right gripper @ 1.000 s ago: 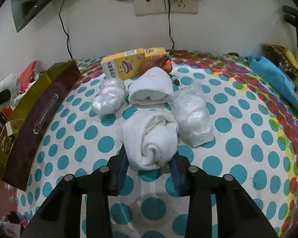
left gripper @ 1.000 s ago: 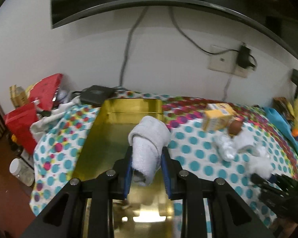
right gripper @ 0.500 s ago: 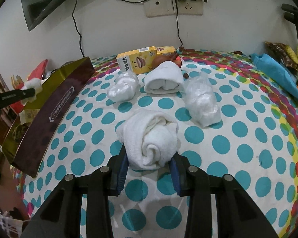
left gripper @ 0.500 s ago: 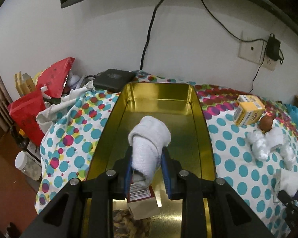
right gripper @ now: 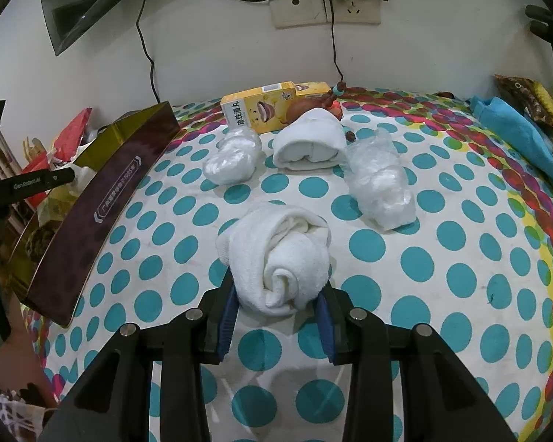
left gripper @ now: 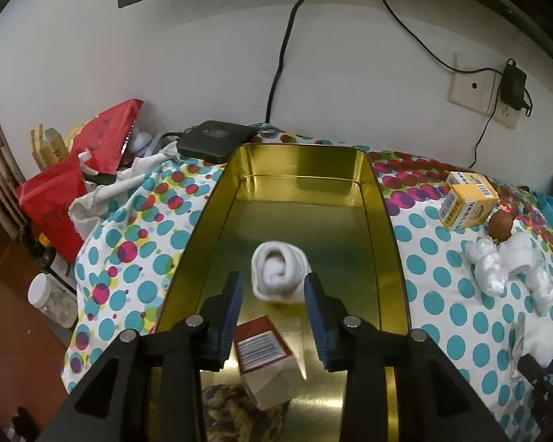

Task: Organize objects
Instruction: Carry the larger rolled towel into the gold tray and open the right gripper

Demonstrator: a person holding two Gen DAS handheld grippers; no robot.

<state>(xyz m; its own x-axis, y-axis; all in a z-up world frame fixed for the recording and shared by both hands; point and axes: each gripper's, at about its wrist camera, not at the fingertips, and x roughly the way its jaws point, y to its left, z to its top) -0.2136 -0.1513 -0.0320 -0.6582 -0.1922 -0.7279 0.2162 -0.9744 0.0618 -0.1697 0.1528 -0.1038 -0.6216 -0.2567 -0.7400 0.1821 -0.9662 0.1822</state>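
Now mid-sort: left gripper [left gripper: 272,293] spread above the tin [left gripper: 381,199], a roll [left gripper: 280,276] lying loose just ahead. Right gripper [right gripper: 276,304] pinching a towel [right gripper: 276,258] on the cloth; likely next, lift toward the tin at left.

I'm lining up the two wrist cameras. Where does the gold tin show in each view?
Left wrist: the gold tin fills the centre, seen from above, open.
Right wrist: at the left edge, showing its dark outer side.
Shared landmark: the yellow carton, right of the tin in both.
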